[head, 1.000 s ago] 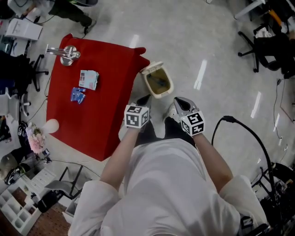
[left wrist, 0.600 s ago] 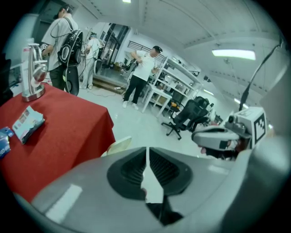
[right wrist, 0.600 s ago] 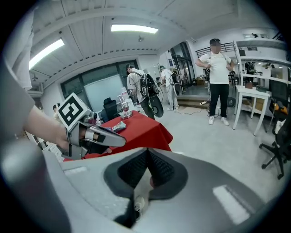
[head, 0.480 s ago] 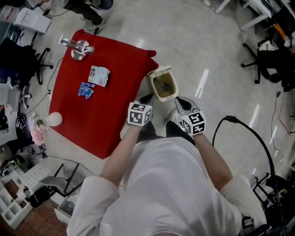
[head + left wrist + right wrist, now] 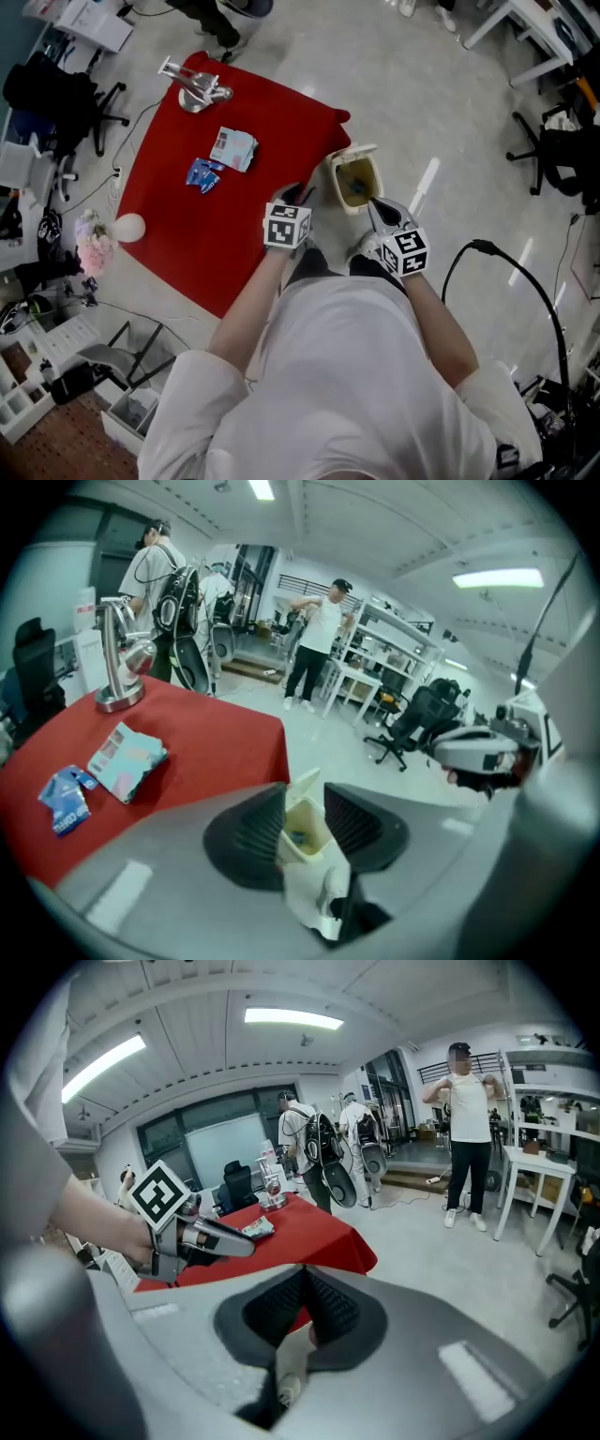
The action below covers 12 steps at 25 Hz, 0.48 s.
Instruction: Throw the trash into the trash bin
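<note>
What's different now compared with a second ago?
The left gripper swung from the bin toward the red table, and its fingers have just been opening with nothing between them. The right gripper stays shut; the wrappers lie untouched.

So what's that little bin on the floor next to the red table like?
The trash bin is a small cream-coloured box, plastic by its look, standing upright on the pale floor just off the corner of the red-covered table. Its hinged lid is flipped open on the side away from the person, so the inside shows. A small blue scrap lies inside. Whether the bin touches the tablecloth cannot be told.
</note>
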### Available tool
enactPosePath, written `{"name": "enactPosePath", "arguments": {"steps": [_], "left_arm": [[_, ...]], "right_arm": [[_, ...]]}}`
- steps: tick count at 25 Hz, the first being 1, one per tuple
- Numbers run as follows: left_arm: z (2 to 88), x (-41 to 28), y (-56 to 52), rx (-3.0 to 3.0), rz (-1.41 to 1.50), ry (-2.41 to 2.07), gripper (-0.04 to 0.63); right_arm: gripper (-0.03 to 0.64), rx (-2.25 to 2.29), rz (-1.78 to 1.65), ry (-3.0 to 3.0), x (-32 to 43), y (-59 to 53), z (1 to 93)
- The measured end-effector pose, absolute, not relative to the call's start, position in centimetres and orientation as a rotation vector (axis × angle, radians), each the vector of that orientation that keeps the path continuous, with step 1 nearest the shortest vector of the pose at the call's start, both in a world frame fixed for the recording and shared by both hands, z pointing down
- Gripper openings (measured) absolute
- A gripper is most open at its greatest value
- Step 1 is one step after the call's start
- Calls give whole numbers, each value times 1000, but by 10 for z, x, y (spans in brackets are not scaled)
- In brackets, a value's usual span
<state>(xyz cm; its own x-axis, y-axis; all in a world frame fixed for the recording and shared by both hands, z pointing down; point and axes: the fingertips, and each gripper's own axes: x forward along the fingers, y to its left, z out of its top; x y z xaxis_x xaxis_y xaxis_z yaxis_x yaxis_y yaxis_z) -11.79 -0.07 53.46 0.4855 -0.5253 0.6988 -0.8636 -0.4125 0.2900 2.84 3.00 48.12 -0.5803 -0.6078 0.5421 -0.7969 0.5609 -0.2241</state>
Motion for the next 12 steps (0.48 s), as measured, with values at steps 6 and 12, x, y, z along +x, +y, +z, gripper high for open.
{"name": "enactPosePath", "arguments": {"steps": [6,12], "left_arm": [[540,-180,-22,2062,736,-1258,145],[550,-231,-41,2016,778,-1326,156]], "right_arm": [[2,1122,626,-2401,3,15,481],[2,1108,623,-2404,-25,-1,483]]}}
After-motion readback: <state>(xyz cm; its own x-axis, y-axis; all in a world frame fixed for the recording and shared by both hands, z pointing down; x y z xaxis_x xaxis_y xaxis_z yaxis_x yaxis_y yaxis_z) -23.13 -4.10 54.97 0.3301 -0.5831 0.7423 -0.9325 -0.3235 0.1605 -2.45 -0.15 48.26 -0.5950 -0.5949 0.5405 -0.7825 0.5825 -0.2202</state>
